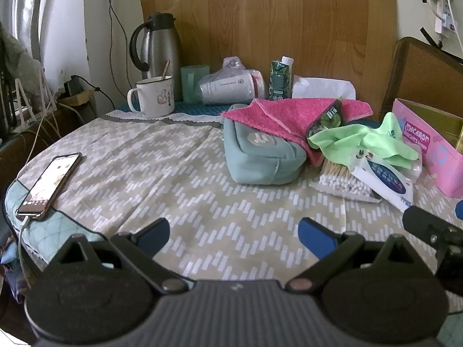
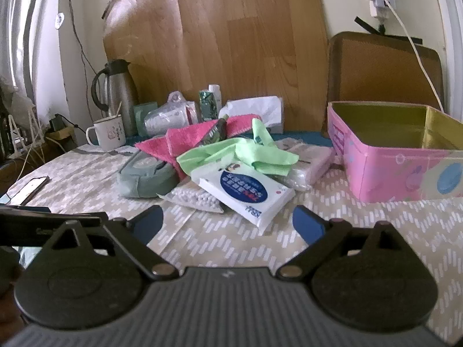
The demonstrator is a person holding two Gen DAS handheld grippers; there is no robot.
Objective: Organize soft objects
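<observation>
Both tongs, left (image 1: 233,232) and right (image 2: 228,221), gape empty above the tablecloth (image 1: 162,173) before a green cloth (image 2: 246,153)

Table (image 1: 162,173) under chevron cloth; on it: phone (image 1: 47,183), mug (image 1: 153,95), teal pouch (image 1: 260,159), cotton swabs (image 1: 341,182), pink box (image 2: 390,167).

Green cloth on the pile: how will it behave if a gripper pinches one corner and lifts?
The green cloth lies crumpled in loose folds, so it is probably floppy and will drape. It looks thin, likely light. It overlaps the white wipes pack and the pink towel, so lifting may drag or shift them.
</observation>
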